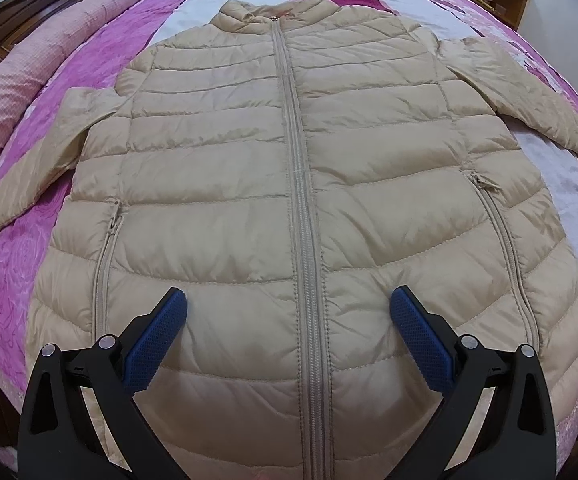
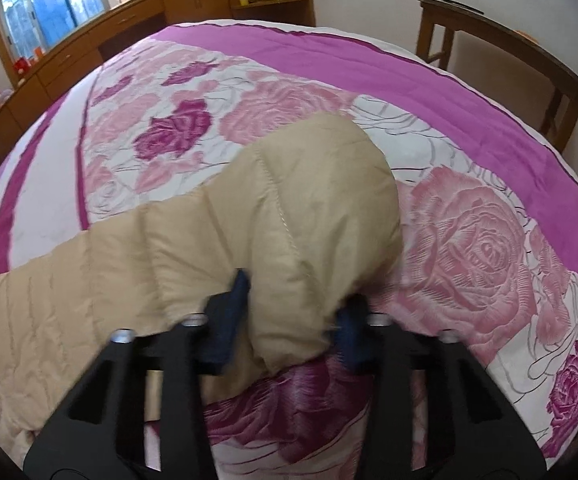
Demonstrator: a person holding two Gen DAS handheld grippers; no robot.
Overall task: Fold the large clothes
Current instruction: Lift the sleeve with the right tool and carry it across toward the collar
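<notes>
- Nearest the left wrist camera, the left tongs (image 1: pixel 288 312) are seen spread wide, nothing gripped, their blue pads (image 1: pixel 157 340) held over the lower front of the jacket (image 1: pixel 289 184).
- Front side up, the beige quilted jacket is laid flat on the bed (image 1: pixel 17 280), zipped to the collar, with the centre zipper (image 1: pixel 303 208) running between the two pads.
- Both sleeves are stretched out to the sides, and a zipped pocket (image 1: pixel 107 256) is shown on each side of the front.
- In the right wrist view, the right tongs (image 2: pixel 295 312) are clenched on the end of the right sleeve (image 2: pixel 289 208), whose cuff is bunched between the pads.
- The bed is covered with a pink and magenta rose-patterned quilt (image 2: pixel 481 248).
- A rolled pink blanket (image 1: pixel 21 60) is seen along the far left edge of the bed.
- Wooden cabinets (image 2: pixel 129 28) and a wooden bench (image 2: pixel 529 48) are seen beyond the bed.
</notes>
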